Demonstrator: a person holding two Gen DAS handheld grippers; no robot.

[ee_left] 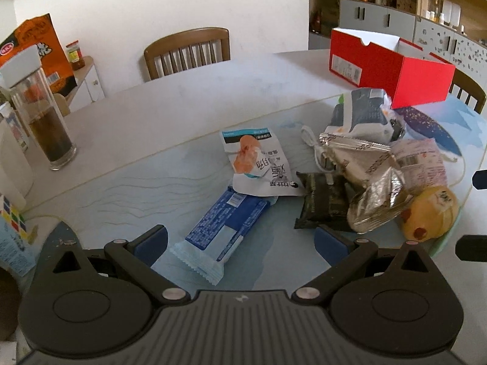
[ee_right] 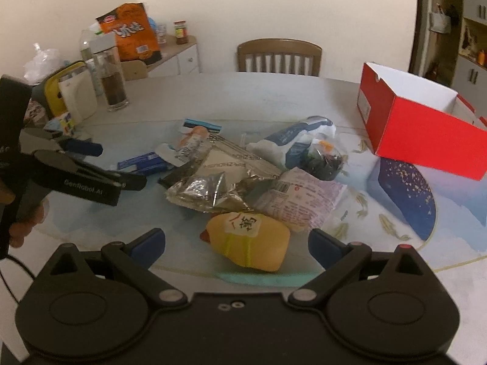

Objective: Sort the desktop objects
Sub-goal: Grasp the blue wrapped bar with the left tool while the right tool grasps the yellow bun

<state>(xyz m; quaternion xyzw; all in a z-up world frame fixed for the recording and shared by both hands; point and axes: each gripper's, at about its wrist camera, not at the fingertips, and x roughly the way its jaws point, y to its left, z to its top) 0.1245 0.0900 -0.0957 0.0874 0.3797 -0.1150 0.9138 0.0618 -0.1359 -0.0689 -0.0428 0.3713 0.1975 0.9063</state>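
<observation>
A heap of snack packets lies on the blue-patterned mat. In the left wrist view my left gripper is open just above the mat, its fingers on either side of a blue snack bar packet. A white packet with orange print, a dark green packet and crumpled silver foil lie beyond. My right gripper is open, straddling a yellow plush toy without touching it. The red shoebox stands open at the far right. The left gripper shows at the left, held by a hand.
A glass bottle with dark contents and a puzzle cube stand at the left. Behind the table is a wooden chair. An orange snack bag rests on a side cabinet. A white cable lies by the heap.
</observation>
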